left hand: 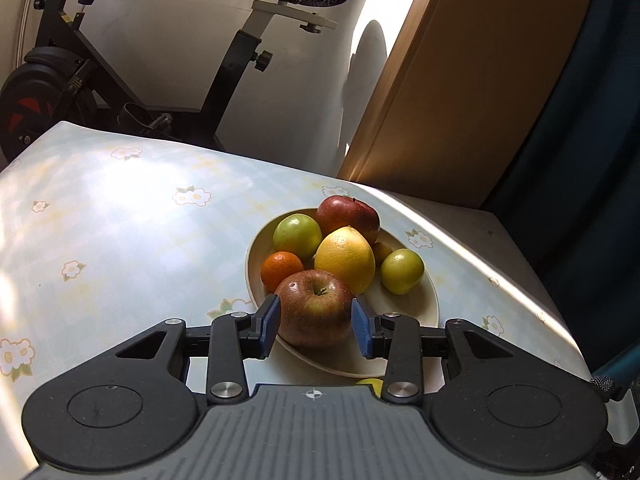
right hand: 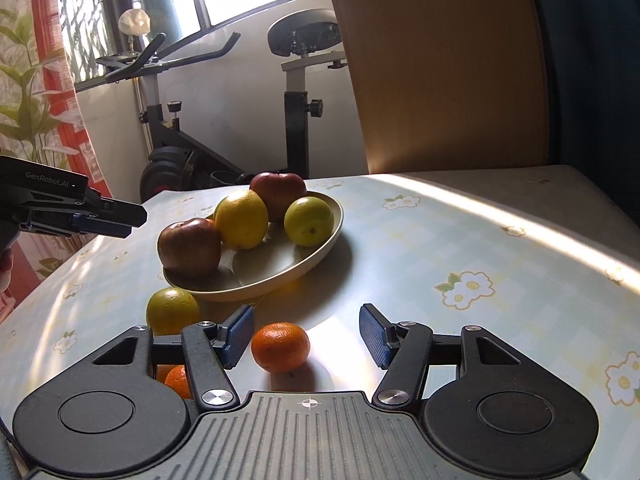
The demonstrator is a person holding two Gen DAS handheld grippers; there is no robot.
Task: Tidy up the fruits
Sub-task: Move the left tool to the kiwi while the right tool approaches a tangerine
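Observation:
A beige bowl (left hand: 404,308) holds a red apple (left hand: 348,216), two green fruits (left hand: 298,234), a yellow citrus (left hand: 346,258), a mandarin (left hand: 282,270) and a red-green apple (left hand: 314,308) at its near rim. My left gripper (left hand: 316,326) is open and frames that apple. The right wrist view shows the left gripper (right hand: 132,220) drawn back to the left of the red-green apple (right hand: 190,246), not touching it. My right gripper (right hand: 306,336) is open low over the table, with a loose mandarin (right hand: 280,346) between its pads, nearer the left one.
On the flowered tablecloth (right hand: 460,240) in front of the bowl (right hand: 280,264) lie a yellow-green fruit (right hand: 172,310) and another mandarin (right hand: 178,380), partly under my right gripper's left finger. An exercise bike (right hand: 296,120) stands beyond the table, a wooden board (right hand: 440,80) at the right.

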